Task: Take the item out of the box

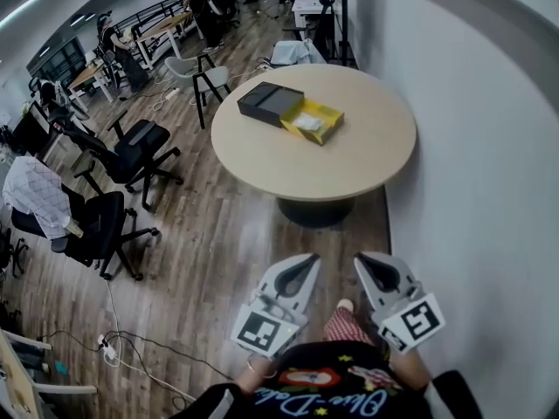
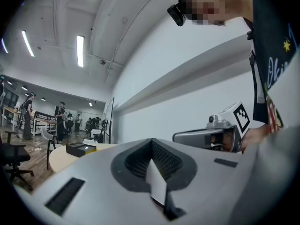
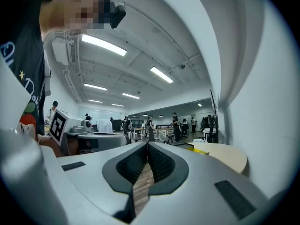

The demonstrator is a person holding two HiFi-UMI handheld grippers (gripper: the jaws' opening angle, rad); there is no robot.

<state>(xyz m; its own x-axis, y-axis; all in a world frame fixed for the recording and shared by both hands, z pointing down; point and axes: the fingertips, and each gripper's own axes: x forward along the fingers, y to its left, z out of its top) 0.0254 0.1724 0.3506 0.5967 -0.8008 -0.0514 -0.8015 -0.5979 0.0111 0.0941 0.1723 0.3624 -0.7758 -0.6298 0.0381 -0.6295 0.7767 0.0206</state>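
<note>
On the round beige table (image 1: pixel 349 160) lie a black box lid (image 1: pixel 270 102) and, touching it, an open yellow box (image 1: pixel 313 120) with a white item (image 1: pixel 307 122) inside. My left gripper (image 1: pixel 295 276) and right gripper (image 1: pixel 377 271) are held close to my body, well short of the table, both shut and empty. The left gripper view shows the shut left gripper (image 2: pixel 151 140), the far-off black lid (image 2: pixel 77 148) and the right gripper (image 2: pixel 206 137) beside it. The right gripper view shows the shut right gripper (image 3: pixel 146 144), the yellow box (image 3: pixel 199 150) and the table (image 3: pixel 227 157).
A white wall (image 1: pixel 489 147) runs along the right of the table. Black office chairs (image 1: pixel 131 151) and a white chair (image 1: pixel 203 75) stand to the left on the wood floor. Cables (image 1: pixel 113 343) trail on the floor at lower left. People stand at desks far back.
</note>
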